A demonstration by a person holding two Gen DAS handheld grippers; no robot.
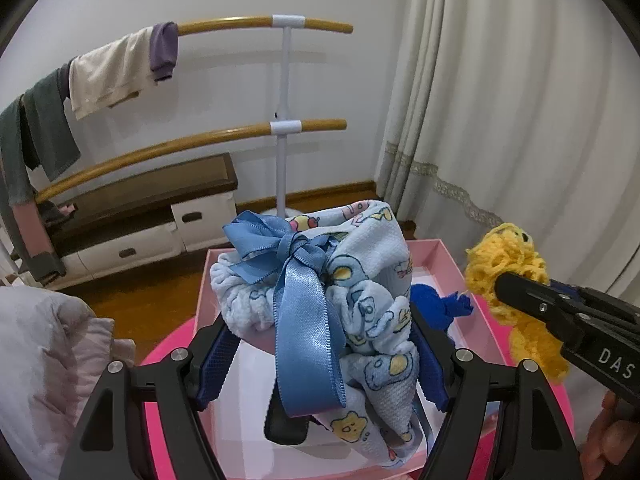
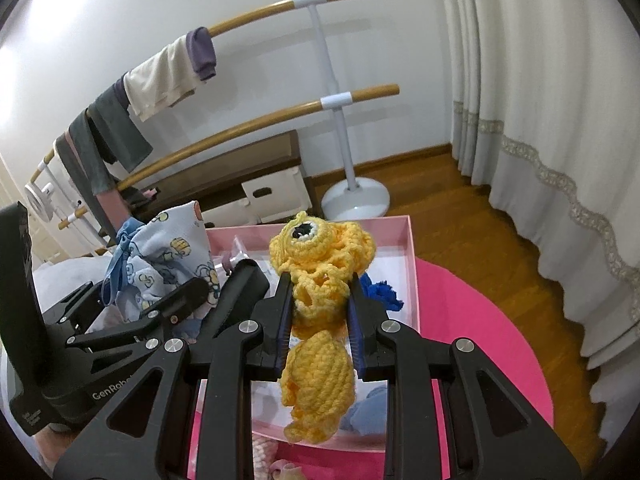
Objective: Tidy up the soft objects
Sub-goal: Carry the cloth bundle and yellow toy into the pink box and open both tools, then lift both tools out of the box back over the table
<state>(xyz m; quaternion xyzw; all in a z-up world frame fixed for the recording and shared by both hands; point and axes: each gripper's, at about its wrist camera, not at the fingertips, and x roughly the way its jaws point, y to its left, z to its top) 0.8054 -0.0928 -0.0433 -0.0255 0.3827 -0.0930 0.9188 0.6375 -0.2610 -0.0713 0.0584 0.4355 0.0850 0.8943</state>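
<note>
Our left gripper [image 1: 320, 336] clamps the printed cloth bundle [image 1: 360, 280] directly over the pink box [image 1: 456, 264]; our right gripper [image 2: 320, 304], nipping the yellow crochet toy [image 2: 320, 280], hangs over its right side

Bundle [image 1: 320, 312] left of toy [image 2: 316, 312], seemingly over box [image 2: 412, 264].

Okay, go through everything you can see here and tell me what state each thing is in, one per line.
Left gripper: shut on the printed cloth bundle.
Printed cloth bundle: bunched, ribbon-tied, held above the box.
Right gripper: shut on the yellow crochet toy.
Yellow crochet toy: dangling.
Pink box: open.
</note>
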